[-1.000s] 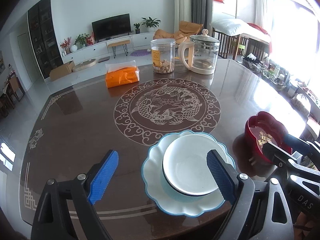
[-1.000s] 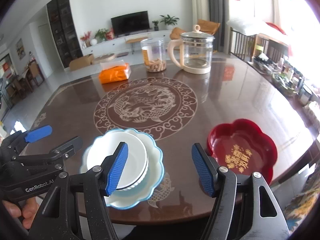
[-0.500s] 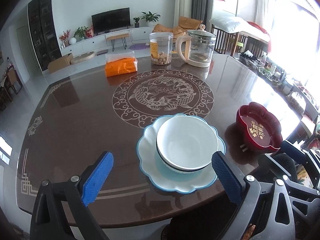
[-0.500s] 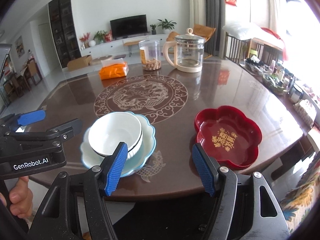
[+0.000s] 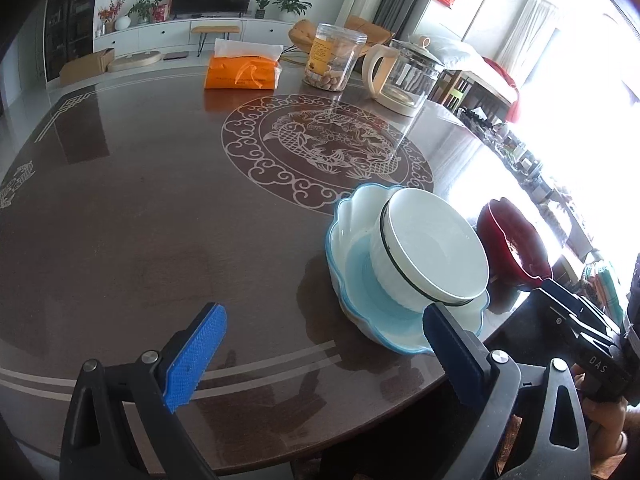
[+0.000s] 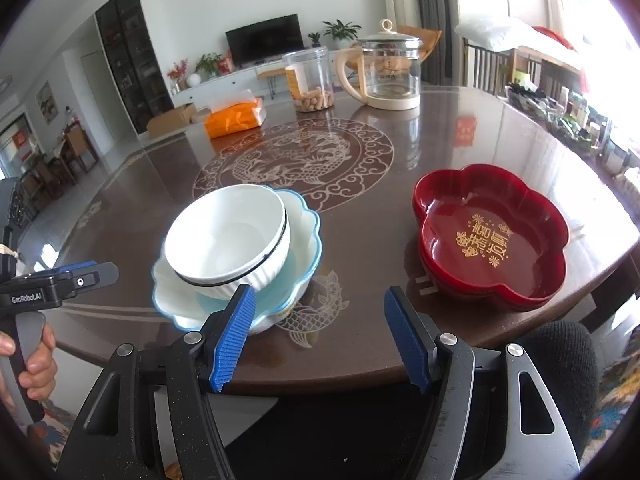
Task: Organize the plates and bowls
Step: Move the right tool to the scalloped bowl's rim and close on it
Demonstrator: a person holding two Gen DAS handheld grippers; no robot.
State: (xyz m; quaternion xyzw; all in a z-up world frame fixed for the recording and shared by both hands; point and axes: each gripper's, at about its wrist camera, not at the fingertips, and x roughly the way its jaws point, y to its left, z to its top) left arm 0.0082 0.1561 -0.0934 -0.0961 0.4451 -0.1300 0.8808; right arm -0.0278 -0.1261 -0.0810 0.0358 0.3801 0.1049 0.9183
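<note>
A white bowl (image 5: pixel 432 252) with a dark rim line sits inside a scalloped light-blue dish (image 5: pixel 360 292) near the table's front edge; both also show in the right wrist view, the bowl (image 6: pixel 228 236) in the dish (image 6: pixel 304 236). A red flower-shaped tray (image 6: pixel 492 236) with gold characters sits to their right, partly hidden in the left wrist view (image 5: pixel 508 240). My left gripper (image 5: pixel 320 352) is open and empty, just in front of the dish. My right gripper (image 6: pixel 320 336) is open and empty, low at the table edge between dish and tray.
On the far side of the dark round table (image 5: pixel 140 200) stand an orange tissue pack (image 5: pixel 240 72), a clear snack jar (image 5: pixel 332 60) and a glass kettle (image 5: pixel 404 76). The left gripper's handle and hand (image 6: pixel 28 320) show at the right wrist view's left edge.
Both grippers have pulled back toward the table's front edge and dropped lower. The left view has swung left, so the bowl and dish now sit at its right. Nothing was grasped.
</note>
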